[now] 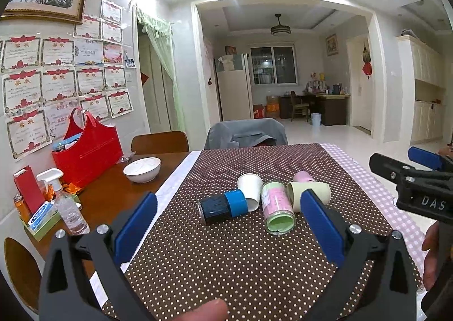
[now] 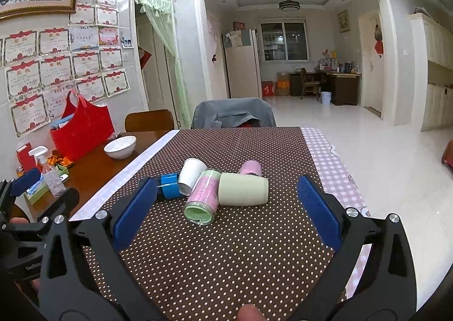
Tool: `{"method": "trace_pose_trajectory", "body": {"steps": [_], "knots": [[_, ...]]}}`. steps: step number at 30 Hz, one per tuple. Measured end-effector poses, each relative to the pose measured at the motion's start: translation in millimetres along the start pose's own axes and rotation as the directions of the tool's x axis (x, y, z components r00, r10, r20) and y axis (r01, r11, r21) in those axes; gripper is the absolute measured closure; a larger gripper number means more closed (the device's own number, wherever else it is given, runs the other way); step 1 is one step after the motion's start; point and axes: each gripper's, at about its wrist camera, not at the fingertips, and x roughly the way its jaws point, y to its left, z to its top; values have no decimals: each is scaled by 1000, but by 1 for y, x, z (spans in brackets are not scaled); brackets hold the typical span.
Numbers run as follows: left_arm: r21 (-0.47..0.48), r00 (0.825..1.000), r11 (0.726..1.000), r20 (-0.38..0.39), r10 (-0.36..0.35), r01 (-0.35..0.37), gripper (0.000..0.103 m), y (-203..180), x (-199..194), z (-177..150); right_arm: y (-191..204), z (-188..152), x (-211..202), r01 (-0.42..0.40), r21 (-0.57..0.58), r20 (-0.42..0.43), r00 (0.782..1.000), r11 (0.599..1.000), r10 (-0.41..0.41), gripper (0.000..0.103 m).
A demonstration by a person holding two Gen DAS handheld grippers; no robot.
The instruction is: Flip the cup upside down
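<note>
Several cups lie on their sides in a cluster on the brown dotted cloth [image 1: 226, 250]. A black and blue cup [image 1: 222, 207], a white paper cup [image 1: 250, 189], a pink and green cup [image 1: 277, 207], a cream cup [image 1: 310, 193] and a pink cup [image 1: 303, 176] touch one another. They also show in the right wrist view: the pink and green cup [image 2: 202, 198], the cream cup [image 2: 243, 188], the white cup [image 2: 191, 175]. My left gripper [image 1: 229, 217] is open, just short of the cluster. My right gripper [image 2: 226, 207] is open, also just short of it, and shows at the right of the left view [image 1: 416, 176].
A white bowl [image 1: 142, 169], a red bag [image 1: 86, 155], a spray bottle [image 1: 66, 205] and boxes sit on the wooden table at left. A chair with a grey jacket [image 1: 245, 132] stands at the far edge. A pink checked cloth [image 1: 379, 193] covers the right side.
</note>
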Motion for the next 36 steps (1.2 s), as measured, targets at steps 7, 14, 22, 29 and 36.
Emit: {"method": "trace_pose_trajectory", "body": {"steps": [7,14,22,29,36], "knots": [[-8,1000,1000,-29,3,-3,4,3,37,11,2,13,29,12,-25,-16,1000,1000,-12,6],[9,996,1000,-85,-6,6,4,0,73,19,1,15,61,13,-30,-87,996,999,-16,6],[10,983,1000,-183,-27,29,4,-3,122,29,-10,24,101,36,3,-163,986,999,-35,6],[18,957,998,-285,-57,65,4,-9,176,34,-22,31,143,60,21,-232,971,998,-54,6],[25,906,994,-416,-84,103,4,-16,239,29,-38,28,183,88,48,-309,948,995,-69,6]]}}
